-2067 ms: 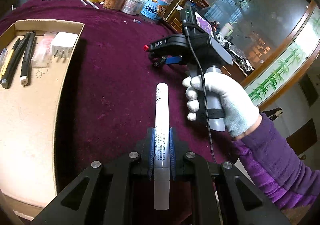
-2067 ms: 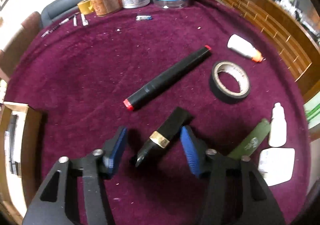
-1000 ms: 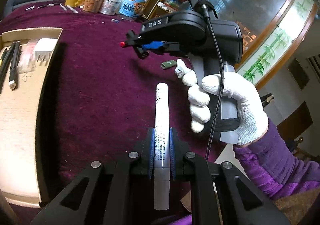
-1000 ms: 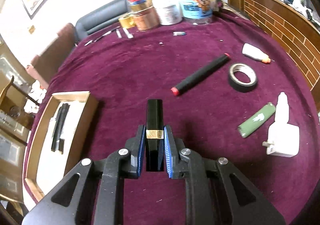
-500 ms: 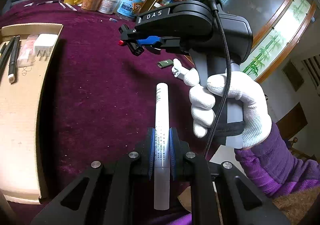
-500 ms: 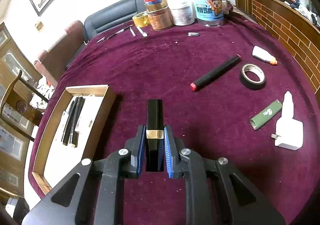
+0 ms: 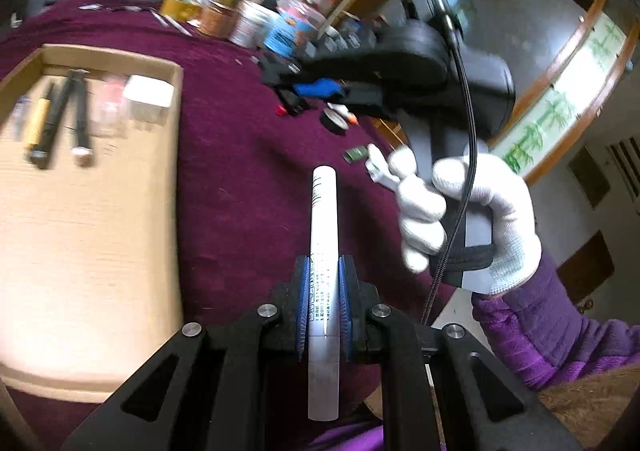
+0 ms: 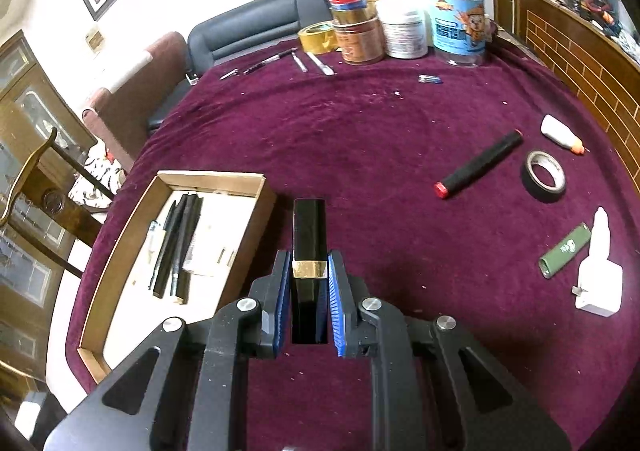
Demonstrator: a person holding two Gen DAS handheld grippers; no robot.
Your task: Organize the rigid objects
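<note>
My left gripper (image 7: 323,293) is shut on a white tube-shaped pen (image 7: 324,235) that points away over the maroon cloth. A shallow cardboard tray (image 7: 100,235) with pens and a white plug lies to its left. My right gripper (image 8: 308,287) is shut on a black lipstick with a gold band (image 8: 309,247), held above the cloth just right of the cardboard tray (image 8: 266,191). In the left wrist view the right gripper's body (image 7: 404,75) is carried by a white-gloved hand (image 7: 468,211), blurred.
On the cloth to the right lie a black marker with red ends (image 8: 478,165), a black tape roll (image 8: 544,175), a small white glue bottle (image 8: 560,135), a green lighter (image 8: 565,249) and a white plug (image 8: 599,283). Jars (image 8: 402,31) stand at the far edge.
Both grippers have travelled toward the cardboard tray with their objects still held. The tray now appears larger and nearer in both views.
</note>
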